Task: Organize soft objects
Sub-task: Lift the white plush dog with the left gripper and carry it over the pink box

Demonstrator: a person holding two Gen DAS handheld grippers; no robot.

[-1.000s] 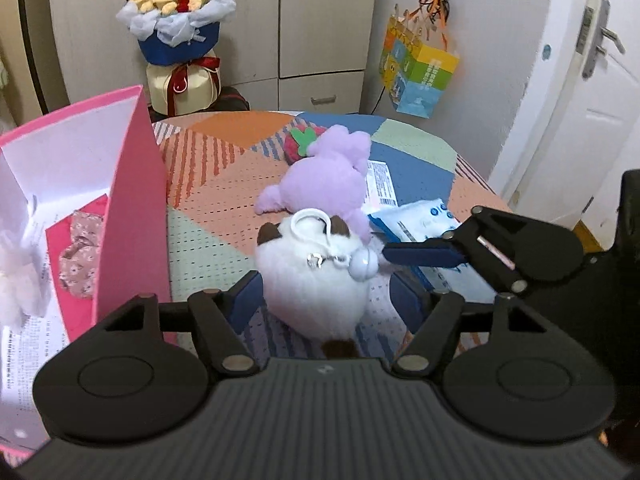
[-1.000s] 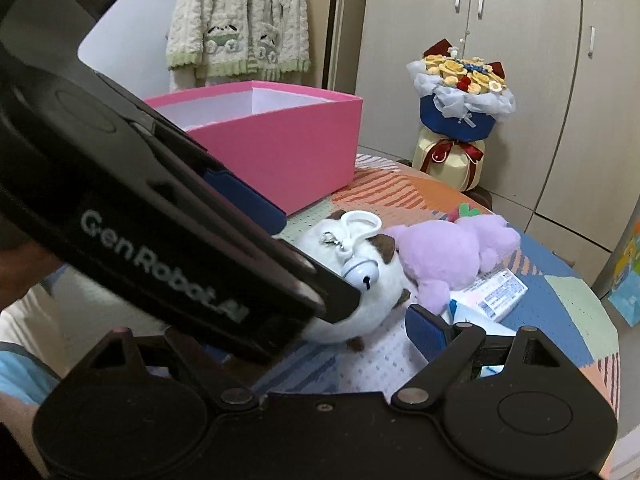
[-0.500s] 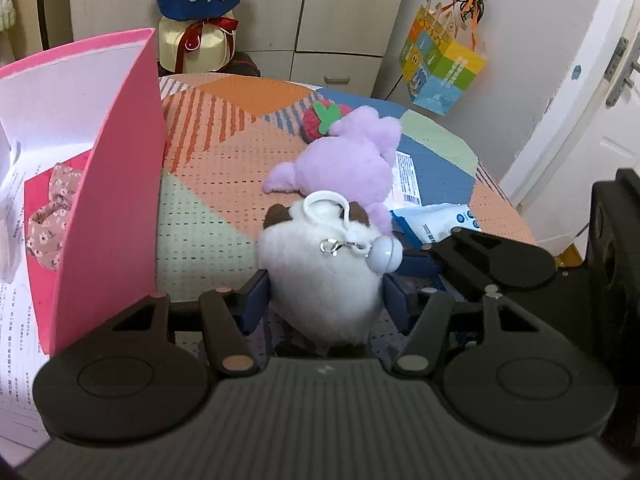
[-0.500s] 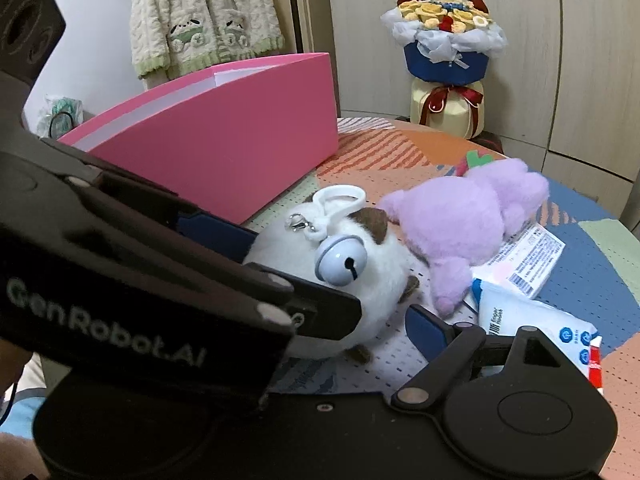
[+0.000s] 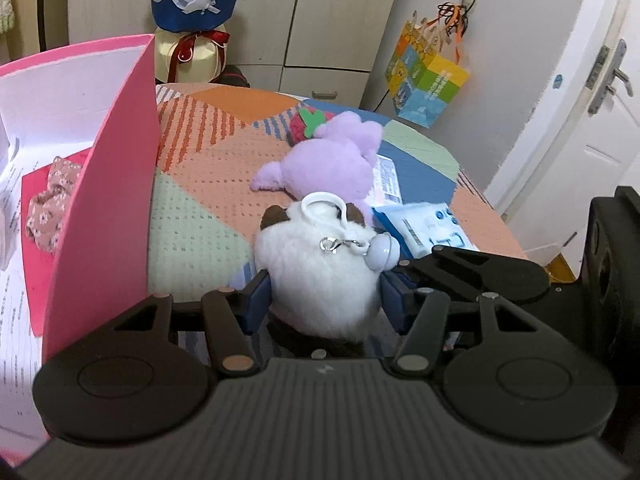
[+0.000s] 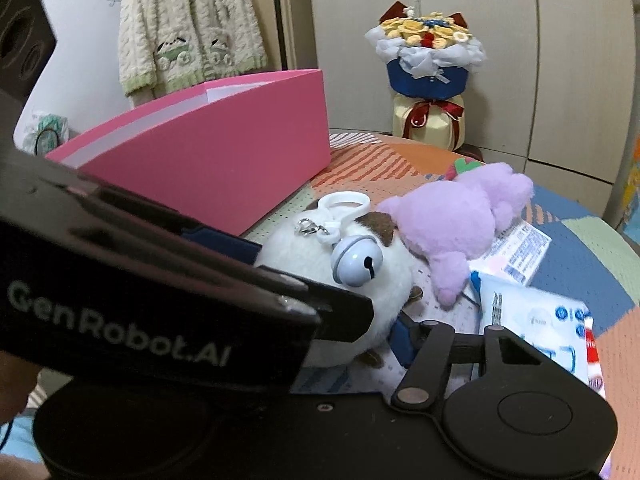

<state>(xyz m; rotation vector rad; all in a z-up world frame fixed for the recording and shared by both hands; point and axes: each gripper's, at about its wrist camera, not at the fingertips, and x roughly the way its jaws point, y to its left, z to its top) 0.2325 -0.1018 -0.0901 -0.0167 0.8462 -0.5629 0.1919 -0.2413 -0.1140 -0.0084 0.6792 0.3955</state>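
Note:
A white plush with brown ears, a key ring and a bell lies on the patchwork table near me. My left gripper is closing on it, and both blue pads press its sides. My right gripper comes in from the right and its jaws are closing too. Its right pad touches the white plush low down. Its left finger is hidden behind the left gripper's body. A purple plush lies just beyond, with a strawberry toy at its far end. The open pink box stands at the left.
A floral cloth piece lies inside the pink box. A wipes pack and a labelled packet lie to the right of the plushes. A bouquet stands beyond the table. A door and a hanging bag are on the right.
Both pairs of jaws have narrowed around the white plush. The left pads have come in onto its sides, and the right gripper's visible finger has swung in against it.

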